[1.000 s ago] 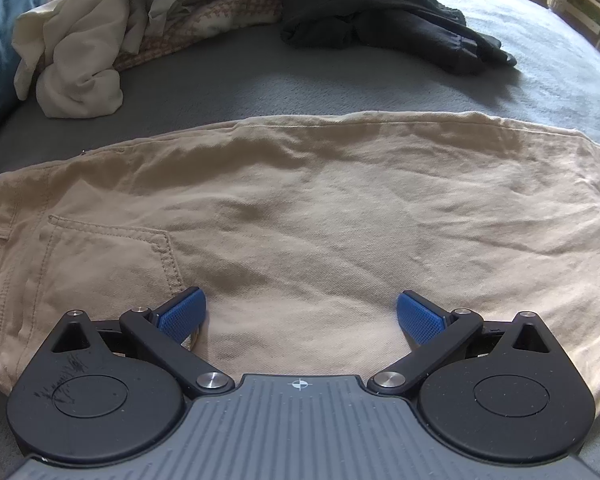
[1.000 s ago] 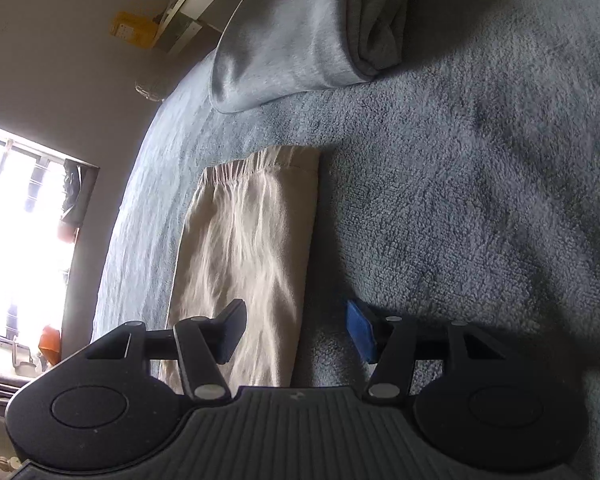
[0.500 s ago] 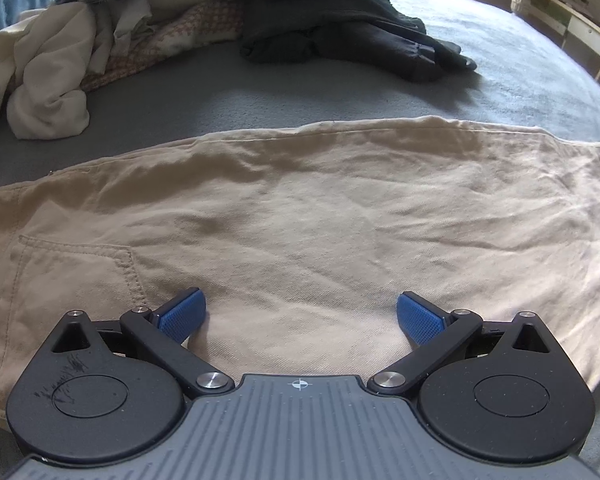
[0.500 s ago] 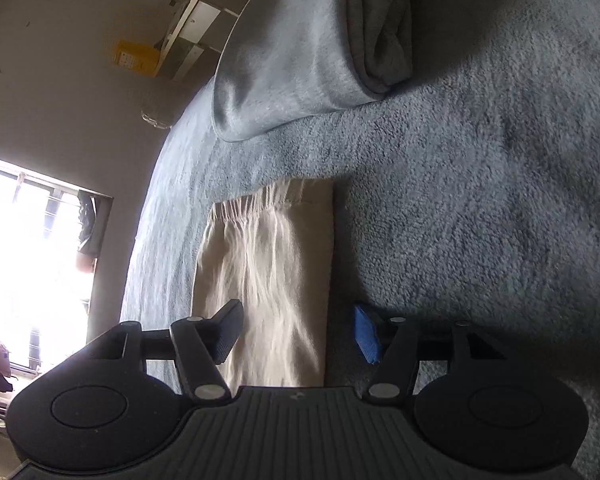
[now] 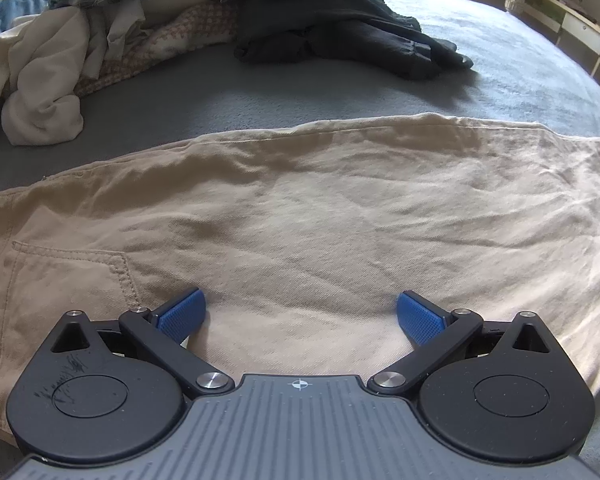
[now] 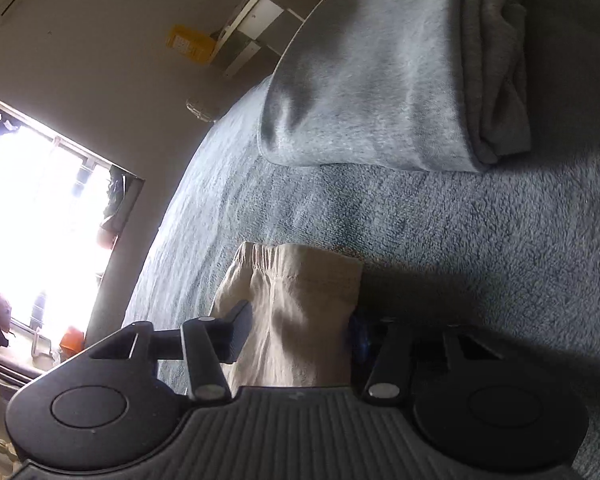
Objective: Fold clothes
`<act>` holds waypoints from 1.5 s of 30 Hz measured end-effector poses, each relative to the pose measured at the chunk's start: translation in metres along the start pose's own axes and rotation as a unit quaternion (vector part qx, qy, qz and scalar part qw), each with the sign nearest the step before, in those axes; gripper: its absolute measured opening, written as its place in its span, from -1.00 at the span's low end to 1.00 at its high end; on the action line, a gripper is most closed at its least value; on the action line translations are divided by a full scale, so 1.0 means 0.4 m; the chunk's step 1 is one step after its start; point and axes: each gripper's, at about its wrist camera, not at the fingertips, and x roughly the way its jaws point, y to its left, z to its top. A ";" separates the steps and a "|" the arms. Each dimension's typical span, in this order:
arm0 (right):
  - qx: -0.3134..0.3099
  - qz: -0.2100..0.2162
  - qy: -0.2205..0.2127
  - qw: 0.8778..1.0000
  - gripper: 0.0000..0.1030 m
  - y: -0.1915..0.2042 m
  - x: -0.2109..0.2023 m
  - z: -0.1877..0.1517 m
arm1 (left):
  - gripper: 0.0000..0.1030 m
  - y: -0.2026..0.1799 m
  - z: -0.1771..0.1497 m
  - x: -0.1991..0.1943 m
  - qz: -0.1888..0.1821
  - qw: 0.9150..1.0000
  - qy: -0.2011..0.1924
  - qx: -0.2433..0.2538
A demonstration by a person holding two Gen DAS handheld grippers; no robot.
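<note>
Grey blanket (image 5: 500, 76) covers the bed on which the work is done, with a heap of unfolded clothes (image 5: 148, 36) at its far side and a folded grey garment (image 6: 380, 92) lying well apart from the work. Beige trousers (image 5: 320, 220) lie spread flat across the bed, back pocket (image 5: 68, 276) toward one end. Woven cotton of this kind looks soft and limp but moderately weighty; it would sag and drag if lifted by one point, so hold is best taken at the firmer stitched parts, the hem and the waistband, one in each gripper. Left gripper (image 5: 300, 316) hovers close over the seat of the trousers, just beside the pocket, its jaws spread wide and holding nothing. Right gripper (image 6: 300, 332) is at the leg end: the hem (image 6: 300, 268) passes between its jaws, which have just been closing, the cloth bunched between them; whether the pads already press it cannot be told.
</note>
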 end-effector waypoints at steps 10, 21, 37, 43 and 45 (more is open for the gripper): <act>-0.053 0.066 0.003 0.996 -0.80 0.101 -0.071 -0.017 | 1.00 -0.001 -0.006 -0.003 -0.003 1.000 -0.005 0.001; -0.155 0.185 0.098 0.965 -0.80 0.387 -0.118 -0.165 | 1.00 0.004 -0.015 -0.007 -0.008 1.000 -0.020 -0.001; -0.235 0.217 0.302 0.898 -0.80 0.683 -0.132 -0.454 | 1.00 0.021 -0.048 -0.006 -0.028 0.998 -0.063 -0.007; -0.271 0.213 0.380 0.858 -0.80 0.808 -0.106 -0.573 | 1.00 0.025 -0.068 -0.006 -0.037 0.995 -0.090 -0.003; -0.281 0.212 0.401 0.846 -0.80 0.843 -0.088 -0.616 | 1.00 0.028 -0.075 -0.007 -0.041 0.994 -0.099 -0.002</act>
